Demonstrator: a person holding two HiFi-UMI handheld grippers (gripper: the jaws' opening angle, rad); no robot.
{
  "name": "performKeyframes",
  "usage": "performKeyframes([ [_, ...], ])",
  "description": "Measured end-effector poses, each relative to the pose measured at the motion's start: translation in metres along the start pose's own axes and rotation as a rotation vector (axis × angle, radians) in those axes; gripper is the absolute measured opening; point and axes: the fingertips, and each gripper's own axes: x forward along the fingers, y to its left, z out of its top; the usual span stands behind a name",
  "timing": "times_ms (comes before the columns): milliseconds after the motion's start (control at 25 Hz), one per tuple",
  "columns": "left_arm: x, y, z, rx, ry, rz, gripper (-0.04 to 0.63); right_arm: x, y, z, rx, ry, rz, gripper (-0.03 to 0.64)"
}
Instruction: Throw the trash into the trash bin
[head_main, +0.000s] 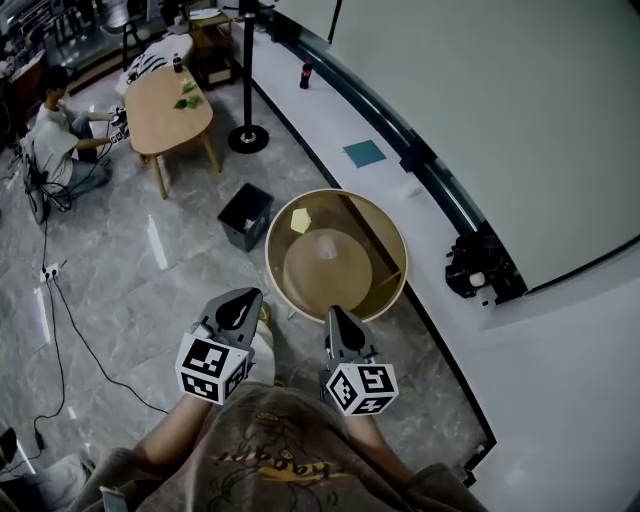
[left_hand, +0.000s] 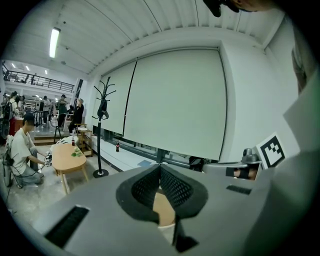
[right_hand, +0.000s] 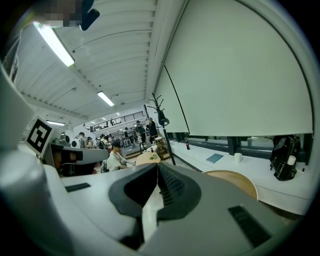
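- Two steps remain, we judge: grasp, then drop; round wood-rimmed table (head_main: 395, 288) ahead.
- Dark square trash bin (head_main: 245, 215), open-topped, on the floor beside it.
- Left gripper (head_main: 248, 296) and right gripper (head_main: 333, 314) both clenched, empty; one must open next.
- Yellow paper scrap (head_main: 300, 221) rests on the table's bin side.

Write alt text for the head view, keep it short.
Seen from above, a person holds the left gripper and right gripper, fingers closed and empty, before a round wooden table with a yellow scrap on it. A dark trash bin stands on the floor beside the table's left edge.
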Motion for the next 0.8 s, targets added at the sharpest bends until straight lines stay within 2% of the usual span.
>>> performKeyframes([
  [400,0.064,0.035,0.016,0.006,0.002,-0.037,0.017,0.059,-0.019,0.010,0.004,0.011,0.005,0.018],
  [800,0.142,0.076,0.041,0.007,0.026,-0.075,0.017,0.129,-0.050,0.036,0.016,0.014,-0.027,0.018],
])
